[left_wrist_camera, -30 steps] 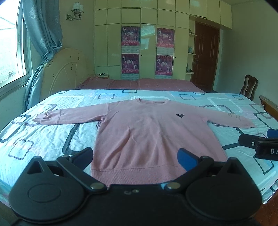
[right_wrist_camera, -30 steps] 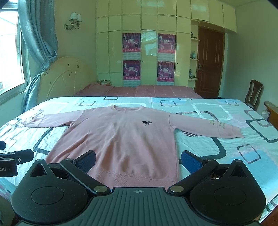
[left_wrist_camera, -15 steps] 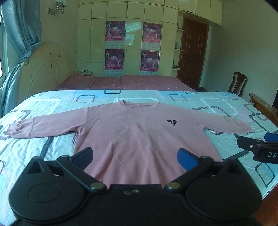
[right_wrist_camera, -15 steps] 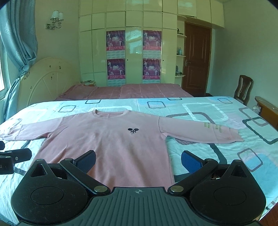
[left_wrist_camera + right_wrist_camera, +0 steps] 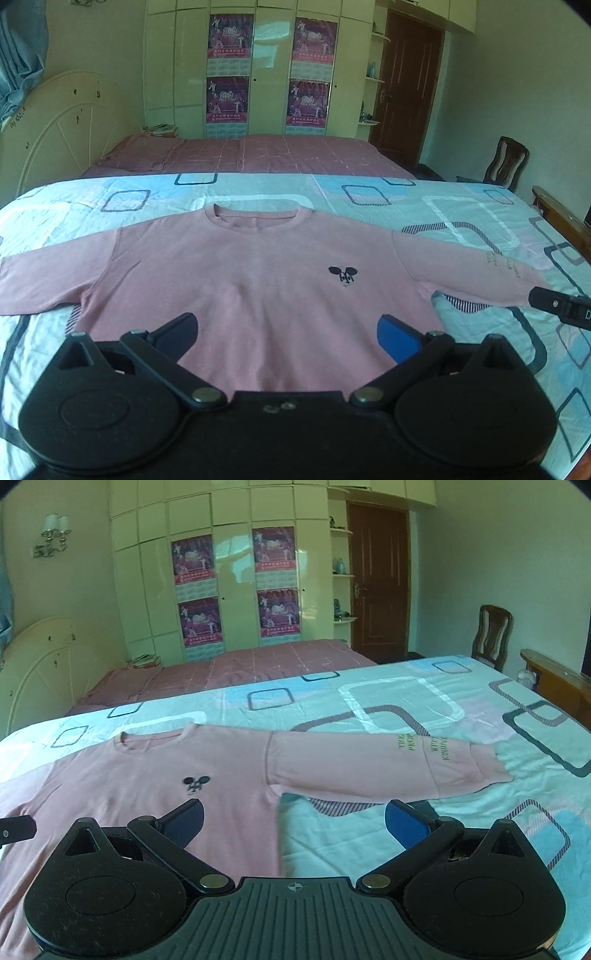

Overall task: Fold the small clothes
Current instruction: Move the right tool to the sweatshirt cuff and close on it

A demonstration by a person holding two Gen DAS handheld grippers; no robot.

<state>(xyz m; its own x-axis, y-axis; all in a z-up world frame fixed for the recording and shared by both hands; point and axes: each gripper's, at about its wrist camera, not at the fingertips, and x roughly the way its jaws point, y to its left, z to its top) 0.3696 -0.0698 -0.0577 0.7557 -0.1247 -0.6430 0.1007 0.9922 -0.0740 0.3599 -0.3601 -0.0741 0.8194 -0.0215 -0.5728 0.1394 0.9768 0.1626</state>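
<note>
the pink sweatshirt (image 5: 258, 280) lies flat, front up, sleeves spread on the patterned bedspread (image 5: 406, 701), ready for folding, while the left gripper (image 5: 286, 326) and right gripper (image 5: 293, 818) hover above it, both spread wide and holding nothing, seemingly poised to grab fabric.

The left gripper (image 5: 288, 334) is held low and level, its 2 fingers spread wide with nothing between the blue pads (image 5: 397, 338). The right gripper (image 5: 293, 818) sits beside it, tilted slightly, its 2 fingers equally wide apart and holding nothing. Each gripper's fingertip shows at the edge of the other's view.
</note>
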